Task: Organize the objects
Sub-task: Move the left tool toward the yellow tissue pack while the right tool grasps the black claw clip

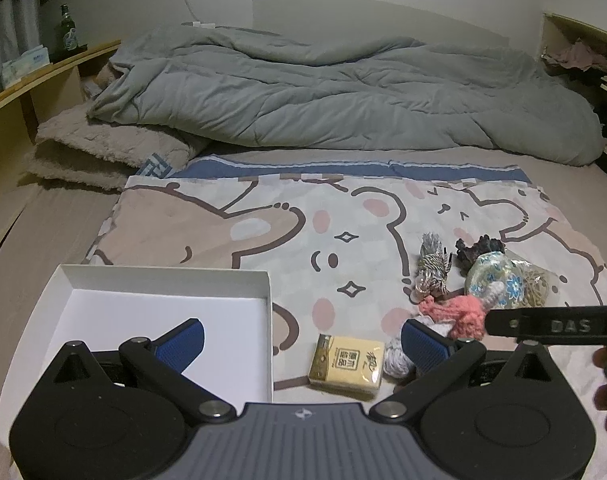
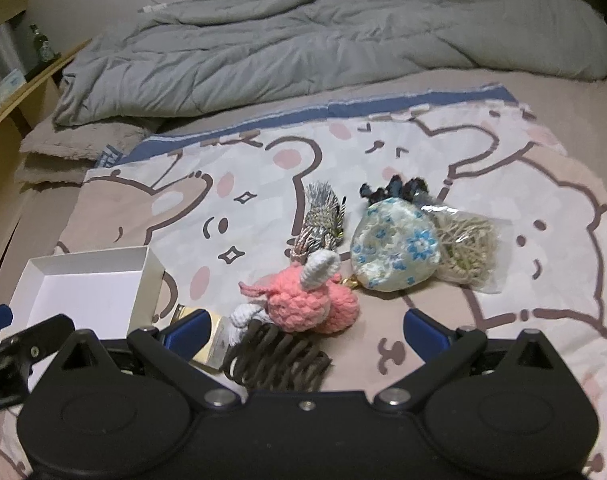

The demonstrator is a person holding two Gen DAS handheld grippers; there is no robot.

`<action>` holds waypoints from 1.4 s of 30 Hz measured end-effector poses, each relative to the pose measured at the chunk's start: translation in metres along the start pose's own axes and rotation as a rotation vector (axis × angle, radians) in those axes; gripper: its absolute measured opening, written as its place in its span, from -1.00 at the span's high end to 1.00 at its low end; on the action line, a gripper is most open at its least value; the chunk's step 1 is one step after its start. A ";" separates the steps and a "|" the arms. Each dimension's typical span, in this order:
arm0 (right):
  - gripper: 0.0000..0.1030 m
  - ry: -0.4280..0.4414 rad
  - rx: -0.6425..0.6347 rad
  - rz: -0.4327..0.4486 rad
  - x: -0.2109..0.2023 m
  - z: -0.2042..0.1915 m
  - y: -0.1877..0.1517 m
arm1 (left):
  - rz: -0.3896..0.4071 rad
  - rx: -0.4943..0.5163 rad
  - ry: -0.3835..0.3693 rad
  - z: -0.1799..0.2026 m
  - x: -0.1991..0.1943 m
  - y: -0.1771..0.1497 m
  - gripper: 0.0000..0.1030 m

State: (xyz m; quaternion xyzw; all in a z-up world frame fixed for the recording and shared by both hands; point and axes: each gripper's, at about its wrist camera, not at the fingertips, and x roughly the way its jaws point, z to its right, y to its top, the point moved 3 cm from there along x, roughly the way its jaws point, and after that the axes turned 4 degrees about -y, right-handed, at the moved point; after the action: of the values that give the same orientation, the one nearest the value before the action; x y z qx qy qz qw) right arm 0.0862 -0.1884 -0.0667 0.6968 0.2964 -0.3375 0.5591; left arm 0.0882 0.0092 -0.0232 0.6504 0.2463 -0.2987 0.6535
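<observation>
Clutter lay on the bear-print cloth [image 2: 543,184], toward its right edge, with the empty white box [image 1: 159,320] at its left edge. Both tongs stood spread, holding nothing. The pink crochet toy [image 2: 307,304] sat just ahead of the right gripper [image 2: 305,330] (nearer than the left gripper [image 1: 303,340]), its long axis crosswise; the box lay to its left

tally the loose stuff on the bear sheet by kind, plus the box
crochet or yarn pieces: 3 (pink toy, brown coil, dark blue piece)
pouches or bags: 2 (floral, clear bag)
striped tassel: 1
yellow pack: 1
white box: 1
total: 8
</observation>
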 end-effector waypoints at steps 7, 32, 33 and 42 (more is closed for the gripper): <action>-1.00 -0.019 0.033 -0.089 0.042 -0.014 0.004 | -0.007 0.057 -0.022 -0.005 0.023 -0.002 -1.00; -1.00 -0.106 -0.131 -0.221 0.054 0.049 -0.028 | -0.215 0.224 -0.162 0.027 0.107 -0.012 -1.00; -1.00 -0.105 -0.141 -0.221 0.052 0.051 -0.030 | -0.226 0.230 -0.172 0.029 0.111 -0.013 -1.00; -0.82 -0.001 -0.286 -0.138 0.019 0.056 -0.037 | -0.322 0.273 -0.194 0.027 0.137 -0.023 -1.00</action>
State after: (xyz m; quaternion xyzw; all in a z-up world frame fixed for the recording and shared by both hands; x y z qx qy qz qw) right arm 0.0601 -0.2356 -0.1121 0.5879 0.3883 -0.3297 0.6284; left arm 0.1656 -0.0271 -0.1360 0.6533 0.2403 -0.4910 0.5238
